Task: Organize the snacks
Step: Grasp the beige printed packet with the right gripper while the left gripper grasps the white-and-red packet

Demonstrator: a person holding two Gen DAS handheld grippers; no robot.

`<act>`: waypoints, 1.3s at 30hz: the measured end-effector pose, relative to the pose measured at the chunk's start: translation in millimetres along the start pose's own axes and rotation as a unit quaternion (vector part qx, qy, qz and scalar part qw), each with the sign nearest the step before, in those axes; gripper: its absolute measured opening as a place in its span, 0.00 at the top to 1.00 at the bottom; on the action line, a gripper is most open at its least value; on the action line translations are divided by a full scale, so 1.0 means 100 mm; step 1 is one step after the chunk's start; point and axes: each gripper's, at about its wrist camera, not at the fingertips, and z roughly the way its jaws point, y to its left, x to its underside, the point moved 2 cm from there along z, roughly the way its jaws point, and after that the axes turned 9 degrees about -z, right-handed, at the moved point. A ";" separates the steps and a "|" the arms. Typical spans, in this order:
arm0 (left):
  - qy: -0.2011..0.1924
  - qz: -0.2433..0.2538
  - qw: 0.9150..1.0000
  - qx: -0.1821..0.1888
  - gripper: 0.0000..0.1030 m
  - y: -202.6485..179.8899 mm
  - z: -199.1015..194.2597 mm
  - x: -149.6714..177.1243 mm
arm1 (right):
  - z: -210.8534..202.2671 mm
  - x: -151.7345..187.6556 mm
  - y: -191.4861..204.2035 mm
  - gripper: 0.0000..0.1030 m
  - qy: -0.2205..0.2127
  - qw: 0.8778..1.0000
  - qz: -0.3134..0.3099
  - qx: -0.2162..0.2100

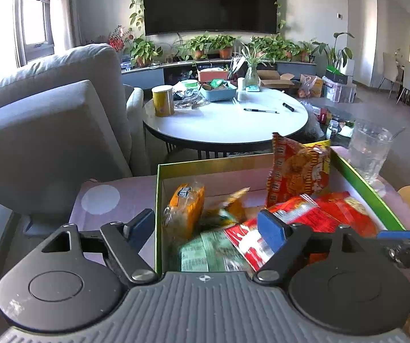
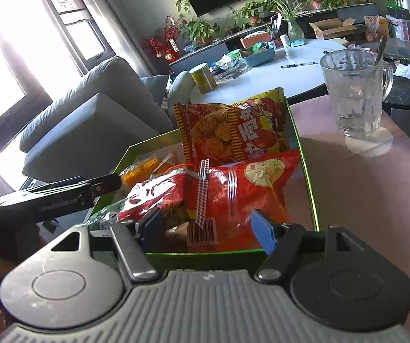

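A green box with a white inside sits on a pink cloth and holds several snack packs. An orange-red snack bag stands upright against its far right corner. Red bags lie on the right. An orange-wrapped pack and a green packet lie on the left. My left gripper hangs open over the box's near left side, its pads touching nothing. My right gripper is open above the box's front edge, with the red bag beyond its fingers.
A glass mug with a spoon stands on the cloth right of the box. Behind are a round white table with a yellow canister and clutter, and a grey sofa on the left.
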 end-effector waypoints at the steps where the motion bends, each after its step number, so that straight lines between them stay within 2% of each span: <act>1: -0.002 -0.001 1.000 0.002 0.23 0.00 -0.06 0.02 | -0.02 0.00 0.00 0.25 0.000 1.000 -0.002 0.001; 6: -0.005 0.002 1.000 0.015 0.23 -0.02 -0.35 0.17 | -0.22 0.03 0.01 0.23 0.004 1.000 -0.026 0.009; 13: 0.014 0.018 0.998 0.059 0.21 -0.19 -0.71 0.52 | -0.54 0.19 -0.03 0.23 0.020 0.998 -0.054 0.020; 17: 0.037 0.042 0.994 0.094 0.21 -0.31 -0.92 0.77 | -0.66 0.35 -0.06 0.23 0.034 0.997 -0.064 0.026; 22: 0.072 0.078 0.985 0.137 0.21 -0.47 -1.12 1.13 | -0.75 0.52 -0.08 0.23 0.055 0.996 -0.072 0.017; 28: 0.107 0.097 0.980 0.134 0.21 -0.63 -1.05 1.43 | -0.80 0.63 -0.01 0.23 0.068 0.993 -0.100 0.013; 34: 0.127 0.099 0.979 0.122 0.23 -0.67 -0.90 1.55 | -0.77 0.79 0.12 0.23 0.095 0.979 -0.182 0.018; 39: 0.137 0.091 0.978 0.129 0.37 -0.65 -0.83 1.57 | -0.71 0.80 0.07 0.22 0.110 0.969 -0.221 0.025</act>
